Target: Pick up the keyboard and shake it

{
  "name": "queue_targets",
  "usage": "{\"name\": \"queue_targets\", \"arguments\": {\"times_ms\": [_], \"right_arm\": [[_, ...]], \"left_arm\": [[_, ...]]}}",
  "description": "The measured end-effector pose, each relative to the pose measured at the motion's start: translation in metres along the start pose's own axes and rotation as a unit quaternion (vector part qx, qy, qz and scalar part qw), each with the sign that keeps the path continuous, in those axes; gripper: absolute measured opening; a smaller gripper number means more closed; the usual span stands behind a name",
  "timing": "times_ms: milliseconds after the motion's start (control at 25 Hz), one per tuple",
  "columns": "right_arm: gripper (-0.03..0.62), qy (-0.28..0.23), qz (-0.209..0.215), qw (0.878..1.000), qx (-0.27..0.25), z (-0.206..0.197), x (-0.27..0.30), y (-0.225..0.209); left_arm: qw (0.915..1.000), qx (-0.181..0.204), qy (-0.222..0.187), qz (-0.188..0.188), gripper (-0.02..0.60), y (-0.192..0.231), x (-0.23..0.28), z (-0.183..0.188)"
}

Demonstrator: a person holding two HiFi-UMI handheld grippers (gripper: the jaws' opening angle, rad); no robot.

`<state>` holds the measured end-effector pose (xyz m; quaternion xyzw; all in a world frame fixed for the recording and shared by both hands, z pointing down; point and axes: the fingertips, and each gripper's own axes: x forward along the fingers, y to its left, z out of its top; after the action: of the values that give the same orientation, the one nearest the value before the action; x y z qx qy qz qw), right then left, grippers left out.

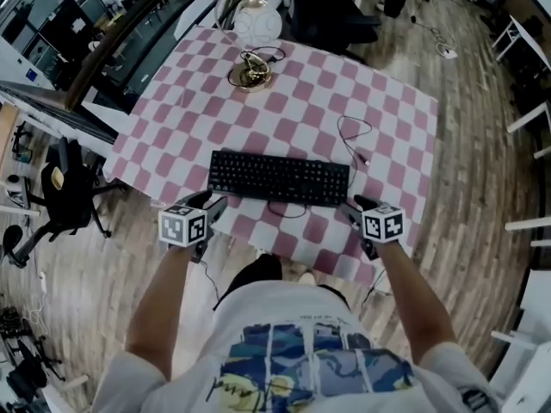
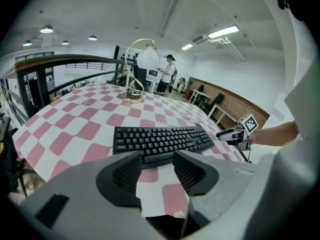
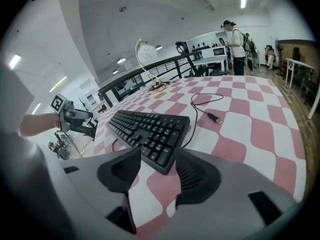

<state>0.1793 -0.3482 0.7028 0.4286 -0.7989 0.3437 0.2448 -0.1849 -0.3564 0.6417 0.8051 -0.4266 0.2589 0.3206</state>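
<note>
A black keyboard (image 1: 280, 177) lies flat near the front edge of the pink-and-white checked table (image 1: 172, 136). My left gripper (image 1: 215, 205) hovers just off the keyboard's left end, jaws open and empty. In the left gripper view the keyboard (image 2: 160, 140) sits just beyond the parted left gripper (image 2: 156, 166). My right gripper (image 1: 355, 206) is at the keyboard's right end, also open. In the right gripper view the keyboard's (image 3: 147, 131) near corner lies just ahead of the gap of the right gripper (image 3: 159, 171), and the pads do not touch it.
The keyboard's cable ends in a loose USB plug (image 1: 357, 144) right of the keyboard. A desk lamp (image 1: 254, 37) with a brass base stands at the table's far side. A black office chair (image 1: 65, 188) stands on the floor at left. A person (image 3: 235, 39) stands far behind.
</note>
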Motion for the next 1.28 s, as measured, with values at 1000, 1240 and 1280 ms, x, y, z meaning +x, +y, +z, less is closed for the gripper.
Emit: {"name": "queue_targets", "arguments": {"times_ms": [1000,1240,1280], "right_arm": [[0.267,0.082,0.05,0.991,0.097,0.015,0.071,-0.024],[0.264,0.081,0.034,0.991,0.097,0.016,0.073,-0.021],[0.262,0.082,0.032,0.991,0.097,0.015,0.073,-0.021]], "left_arm": [[0.9814,-0.054,0.137,-0.123,0.289,0.106,0.113,-0.003],[0.9801,-0.054,0.149,-0.12,0.269,0.107,0.113,-0.004],[0.9804,-0.052,0.149,-0.118,0.267,0.108,0.113,-0.005]]}}
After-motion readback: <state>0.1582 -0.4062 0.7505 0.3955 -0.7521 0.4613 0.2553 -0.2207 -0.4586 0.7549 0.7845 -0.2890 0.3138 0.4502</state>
